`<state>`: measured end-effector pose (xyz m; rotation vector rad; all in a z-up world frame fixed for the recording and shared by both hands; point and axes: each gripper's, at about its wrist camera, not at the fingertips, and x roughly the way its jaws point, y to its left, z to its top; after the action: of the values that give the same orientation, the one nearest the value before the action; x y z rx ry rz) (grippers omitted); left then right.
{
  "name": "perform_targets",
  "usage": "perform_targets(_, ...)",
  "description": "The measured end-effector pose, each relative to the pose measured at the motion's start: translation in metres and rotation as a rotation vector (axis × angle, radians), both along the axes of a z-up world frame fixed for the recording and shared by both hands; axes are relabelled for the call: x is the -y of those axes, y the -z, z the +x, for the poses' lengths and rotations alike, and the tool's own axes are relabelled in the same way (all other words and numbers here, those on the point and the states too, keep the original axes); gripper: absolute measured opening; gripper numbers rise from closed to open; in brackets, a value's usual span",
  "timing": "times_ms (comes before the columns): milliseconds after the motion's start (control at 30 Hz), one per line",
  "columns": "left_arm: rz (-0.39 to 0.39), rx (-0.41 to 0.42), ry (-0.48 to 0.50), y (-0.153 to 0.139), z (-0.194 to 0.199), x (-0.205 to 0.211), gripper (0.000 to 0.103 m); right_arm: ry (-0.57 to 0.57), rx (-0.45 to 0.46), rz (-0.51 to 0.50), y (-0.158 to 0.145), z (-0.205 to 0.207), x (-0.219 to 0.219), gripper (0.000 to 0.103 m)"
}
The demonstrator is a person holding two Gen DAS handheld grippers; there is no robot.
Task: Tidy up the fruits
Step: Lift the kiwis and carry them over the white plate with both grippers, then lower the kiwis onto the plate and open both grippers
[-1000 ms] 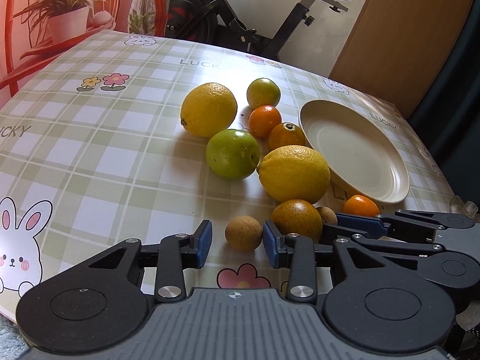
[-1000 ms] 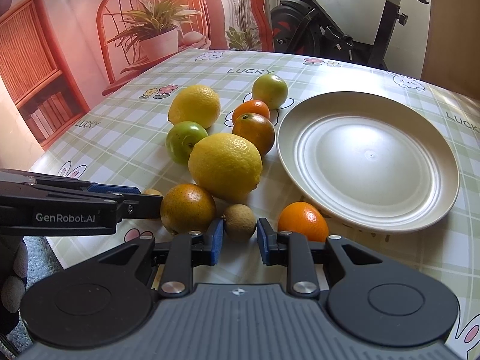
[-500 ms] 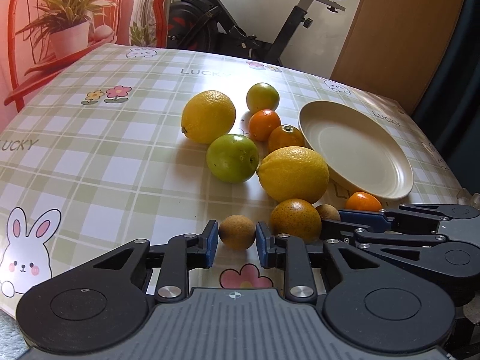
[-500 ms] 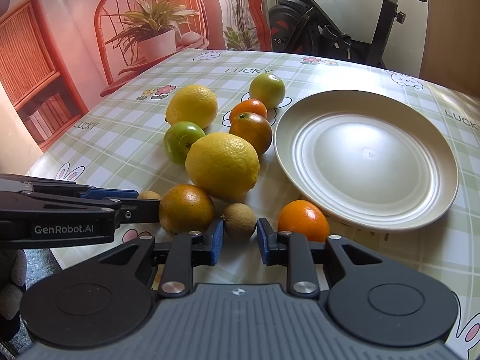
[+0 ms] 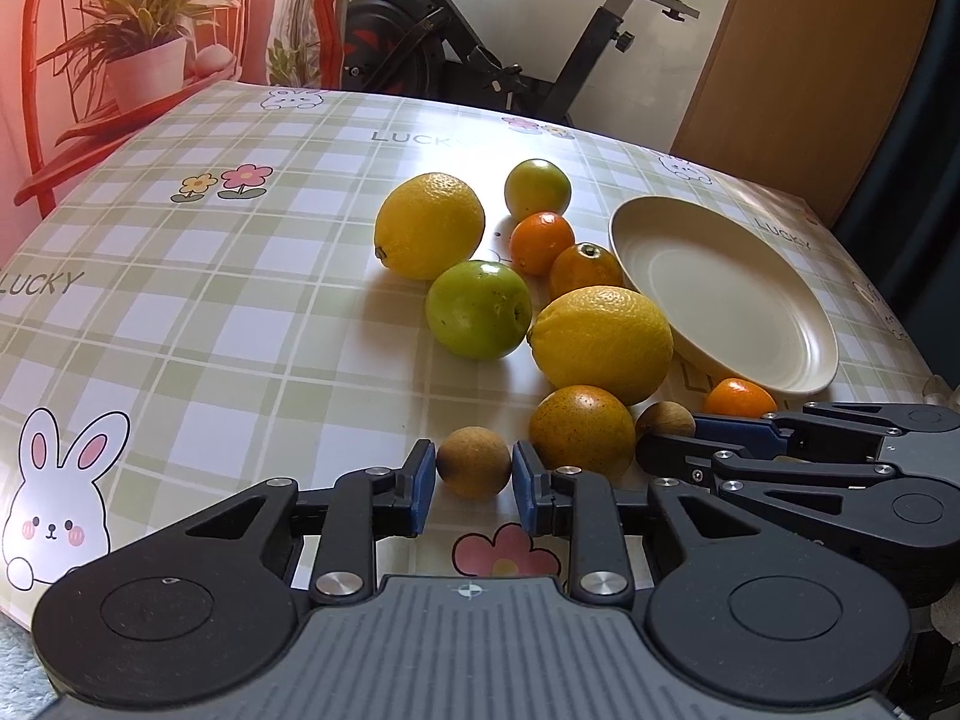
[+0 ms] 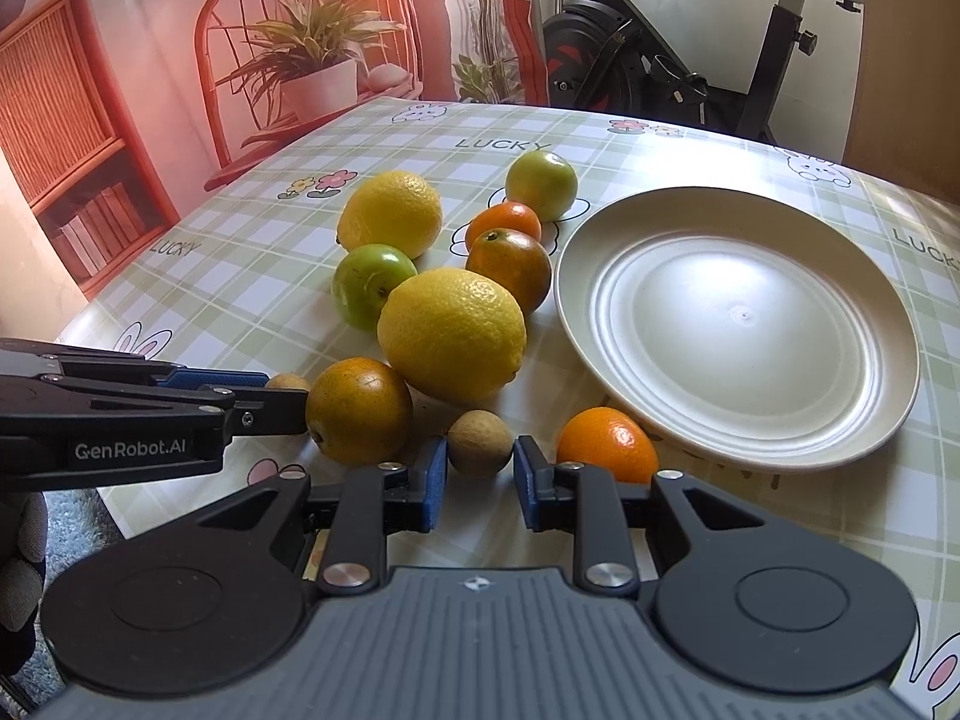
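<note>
Two handheld tongs each pinch a small brown fruit at the table's near edge: the left gripper (image 5: 473, 480) squeezes one brown fruit (image 5: 473, 461) at lower centre of its frame, the right gripper (image 6: 480, 466) clamps a second brown fruit (image 6: 480, 443). The empty plate (image 6: 840, 438) waits at right. Lifting straight up before swinging over the rim should spare the speckled orange (image 6: 358, 409) and the small orange (image 6: 606, 443) beside it.

plate (image 6: 738, 324) on table (image 6: 252, 228) at right, fruit cluster (image 6: 450, 336) just left of it, 2 grippers at near edge
</note>
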<state>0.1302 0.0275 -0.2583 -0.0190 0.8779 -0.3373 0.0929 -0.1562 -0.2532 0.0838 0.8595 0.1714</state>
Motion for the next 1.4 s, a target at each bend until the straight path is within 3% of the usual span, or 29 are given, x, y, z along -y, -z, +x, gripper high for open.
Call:
perform_targets(200, 0.007, 0.015, -0.009, -0.003, -0.001, 0.0, 0.029, 0.008, 0.006, 0.008, 0.001, 0.0, 0.002, 0.026)
perform_targets(467, 0.006, 0.125, -0.013, -0.029, -0.008, 0.002, 0.029, 0.017, 0.096, 0.012, -0.017, -0.013, 0.005, 0.026)
perform_targets(833, -0.031, 0.198, 0.119, -0.057, 0.027, 0.056, 0.029, 0.148, 0.175, -0.015, -0.035, -0.014, 0.043, 0.026)
perform_targets(1067, -0.084, 0.135, 0.181, -0.043, 0.072, 0.105, 0.029, 0.224, 0.165, -0.085, -0.031, 0.003, 0.085, 0.026)
perform_targets(1400, -0.079, 0.052, 0.151, -0.018, 0.124, 0.149, 0.029, 0.316, 0.114, -0.091, -0.008, 0.044, 0.135, 0.026)
